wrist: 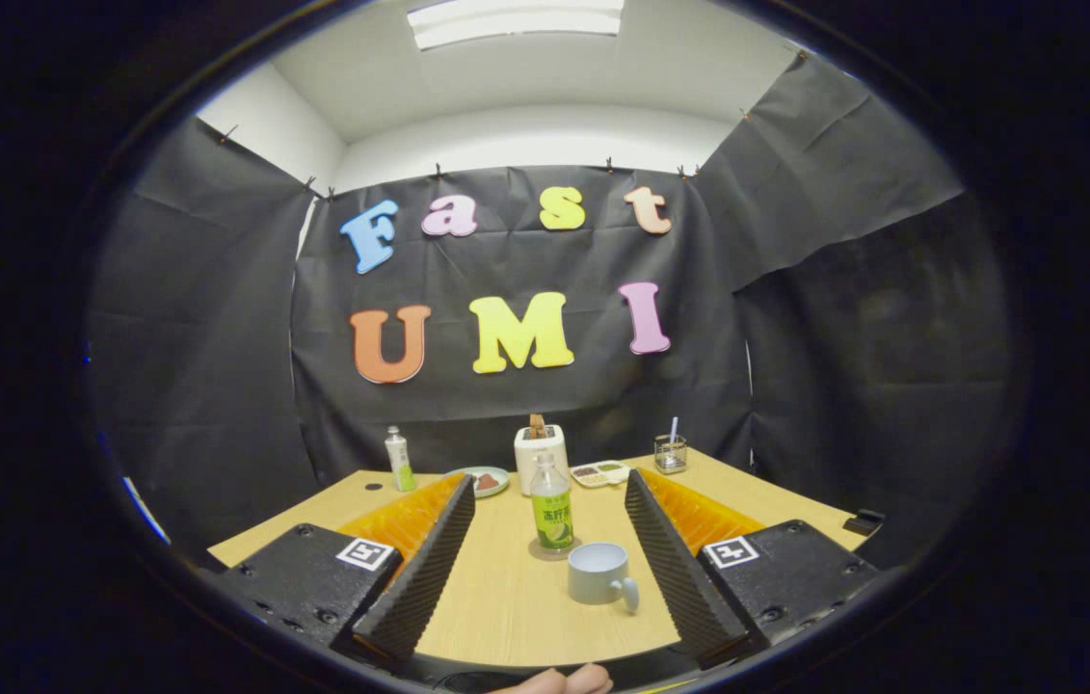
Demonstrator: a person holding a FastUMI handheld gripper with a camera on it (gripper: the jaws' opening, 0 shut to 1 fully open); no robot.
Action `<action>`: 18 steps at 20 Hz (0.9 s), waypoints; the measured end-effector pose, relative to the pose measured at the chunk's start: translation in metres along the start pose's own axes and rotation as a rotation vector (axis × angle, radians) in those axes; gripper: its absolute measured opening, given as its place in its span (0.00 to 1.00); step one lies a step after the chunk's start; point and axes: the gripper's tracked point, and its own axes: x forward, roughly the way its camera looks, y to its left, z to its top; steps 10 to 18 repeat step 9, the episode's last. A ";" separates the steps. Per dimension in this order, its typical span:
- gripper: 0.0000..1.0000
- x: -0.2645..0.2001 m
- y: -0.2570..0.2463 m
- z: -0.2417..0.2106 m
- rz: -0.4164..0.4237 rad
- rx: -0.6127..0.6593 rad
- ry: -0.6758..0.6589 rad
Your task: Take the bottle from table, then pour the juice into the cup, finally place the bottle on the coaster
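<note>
The bottle stood upright on the coaster, its long axis vertical and its cap pointing up. My gripper had its jaws wide apart and held nothing. The bottle sat between my two fingers, roughly midway across the gap and touching neither. The cup rested on the table just beside the coaster, nearer to me, handle turned toward my right finger.

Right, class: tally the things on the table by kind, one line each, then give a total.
Bottles: 2, one on the coaster, one at the back
Cups: 1
Coasters: 1
Plates: 1
Toasters: 1
Trays: 1
Glass holders: 1
Total: 8
The tool is open.
</note>
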 end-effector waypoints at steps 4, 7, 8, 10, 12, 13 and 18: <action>1.00 0.002 0.000 -0.001 0.005 0.001 0.001; 1.00 0.002 0.001 -0.001 0.011 0.005 0.001; 1.00 0.003 0.001 -0.002 0.015 0.008 0.001; 1.00 0.004 0.002 -0.002 0.018 0.011 0.000; 1.00 0.004 0.002 -0.002 0.018 0.011 0.000; 1.00 0.004 0.002 -0.002 0.018 0.011 0.000; 1.00 0.004 0.002 -0.002 0.018 0.011 0.000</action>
